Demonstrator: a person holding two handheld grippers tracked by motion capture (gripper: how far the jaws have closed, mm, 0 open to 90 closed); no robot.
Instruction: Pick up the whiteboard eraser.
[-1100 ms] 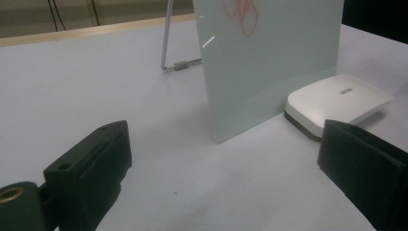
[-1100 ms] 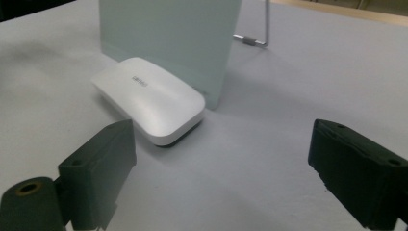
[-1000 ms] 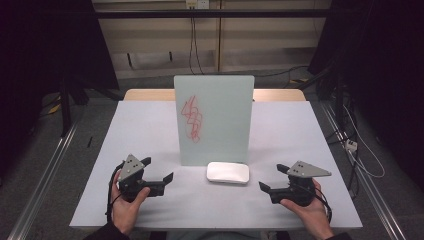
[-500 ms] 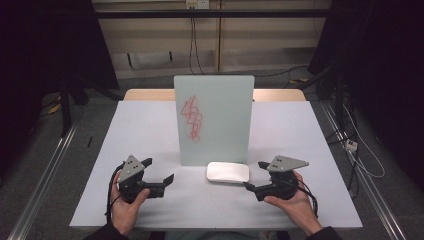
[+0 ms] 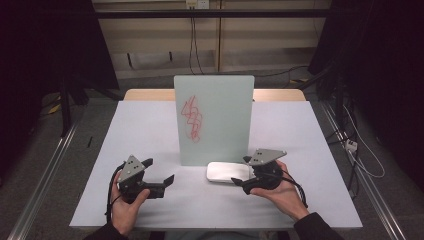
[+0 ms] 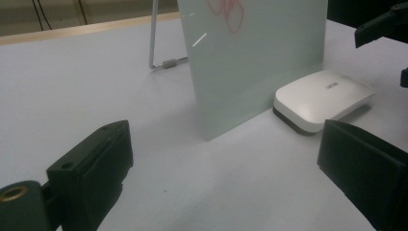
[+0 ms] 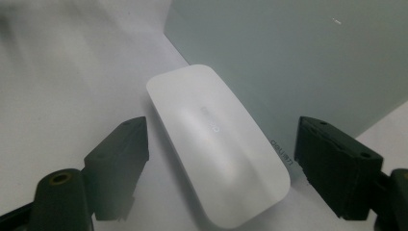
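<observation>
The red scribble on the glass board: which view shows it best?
The high view: the whole red scribble is visible on the upright glass board. The left gripper view cuts it off at the top edge, leaving a few loops. The right gripper view looks at a plain part of the board.

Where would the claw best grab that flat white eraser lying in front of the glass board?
Probably across its two long sides, near the middle. The white eraser lies flat, long and narrow, with a dark base, close in front of the glass board. The right claw is open and straddles it from its short end, the board behind leaving that approach free.
</observation>
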